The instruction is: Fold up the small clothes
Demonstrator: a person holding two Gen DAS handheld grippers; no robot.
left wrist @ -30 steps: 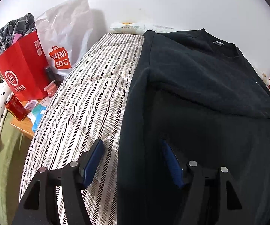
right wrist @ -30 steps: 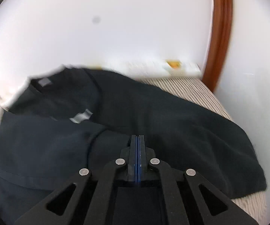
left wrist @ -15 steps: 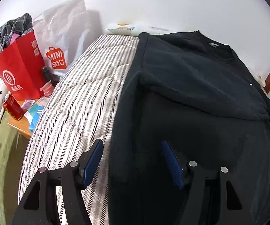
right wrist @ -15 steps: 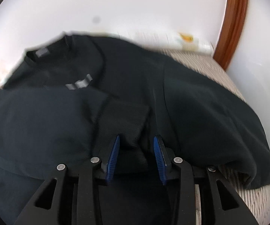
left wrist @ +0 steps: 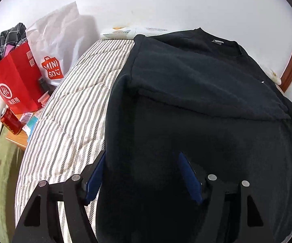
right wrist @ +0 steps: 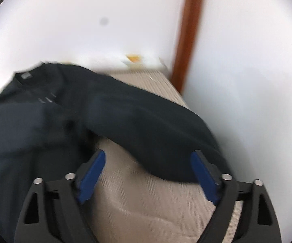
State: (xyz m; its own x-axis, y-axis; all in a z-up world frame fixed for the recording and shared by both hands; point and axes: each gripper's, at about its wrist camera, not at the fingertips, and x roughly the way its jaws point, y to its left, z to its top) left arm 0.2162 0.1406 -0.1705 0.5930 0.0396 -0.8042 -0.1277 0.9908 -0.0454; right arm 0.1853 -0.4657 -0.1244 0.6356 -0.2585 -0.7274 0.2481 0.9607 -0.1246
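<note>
Black sweatshirt (left wrist: 196,101) spread on the striped bed (left wrist: 68,117), neck toward the white wall, near sleeve folded across the chest; in the right wrist view, blurred, other sleeve (right wrist: 156,125) trailing toward the bed's far edge. Grey neck label (left wrist: 217,42) too small to read.

Left gripper (left wrist: 140,172) low over the hem edge, jaws opening, dark cloth lying between the blue pads without being pinched. Right gripper (right wrist: 148,174) over bare striped cover, jaws opening wide, holding nothing, sleeve end just beyond.

Beside the bed, a crowded wooden tabletop (left wrist: 16,141): red paper bag (left wrist: 16,85) with a circled "Ht" mark and white characters, white bag (left wrist: 58,46) reading "MINI SO", red can (left wrist: 10,121). Checked cloth (left wrist: 6,40) behind. Brown wooden post (right wrist: 190,30) at the corner.
</note>
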